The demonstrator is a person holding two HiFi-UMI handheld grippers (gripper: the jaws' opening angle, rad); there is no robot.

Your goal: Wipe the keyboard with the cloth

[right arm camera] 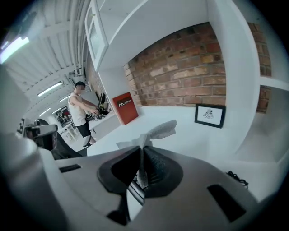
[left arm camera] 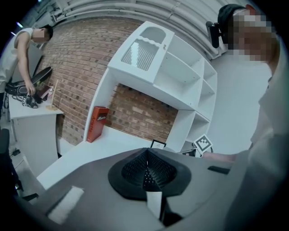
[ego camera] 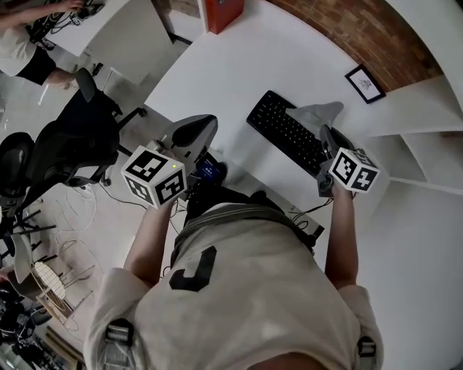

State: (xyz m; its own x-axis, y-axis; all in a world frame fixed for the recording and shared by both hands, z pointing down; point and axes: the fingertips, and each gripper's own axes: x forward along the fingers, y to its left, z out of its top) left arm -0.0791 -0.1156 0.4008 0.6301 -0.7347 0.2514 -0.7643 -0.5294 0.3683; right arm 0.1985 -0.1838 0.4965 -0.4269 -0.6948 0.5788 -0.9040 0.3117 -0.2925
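Observation:
A black keyboard lies slantwise on the white desk. A pale grey cloth hangs over the keyboard's right half, pinched in my right gripper, which is shut on it. In the right gripper view the cloth sticks out crumpled beyond the closed jaws of the right gripper. My left gripper is held off the desk's front left edge, away from the keyboard. The left gripper shows its jaws shut, with nothing between them.
A red box stands at the back of the desk and a small framed picture leans against the brick wall. White shelves rise at the right. Office chairs and a person at another desk are at the left.

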